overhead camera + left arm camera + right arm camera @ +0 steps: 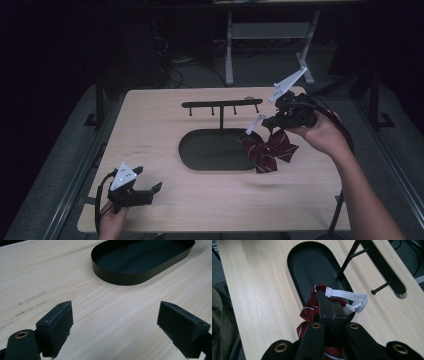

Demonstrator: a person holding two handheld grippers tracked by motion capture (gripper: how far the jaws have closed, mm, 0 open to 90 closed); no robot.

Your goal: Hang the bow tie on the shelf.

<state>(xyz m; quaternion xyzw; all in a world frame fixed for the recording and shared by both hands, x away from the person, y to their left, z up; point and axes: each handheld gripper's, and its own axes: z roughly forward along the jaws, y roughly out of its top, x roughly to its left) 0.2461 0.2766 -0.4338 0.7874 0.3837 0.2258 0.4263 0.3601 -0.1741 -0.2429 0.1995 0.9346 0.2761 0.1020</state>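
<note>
Above the right end of the black oval tray (210, 155), the right gripper (270, 123) holds a dark red striped bow tie (268, 149) clear of the desk (165, 115). Its jaws are pressed together on the fabric, as the right gripper view shows, with the red cloth bunched around the closed pads and hanging below them. A white elastic strap (347, 295) loops out from the bow's top, past the jaw tips, its small plastic buckle facing up. Seen from the high view, the bow hangs tilted, its lower wings over the tray's right rim and the desk just beside it. Behind the tray stands a black hanger rack (222, 105), a thin post rising from the tray with a crossbar that carries short pegs; the bow tie is below and to the right of that bar, apart from it

Near the front left corner of the desk, the left gripper (150, 189) rests low, its jaws spread wide with nothing but bare wood between them, pointing toward the tray's near end
</note>
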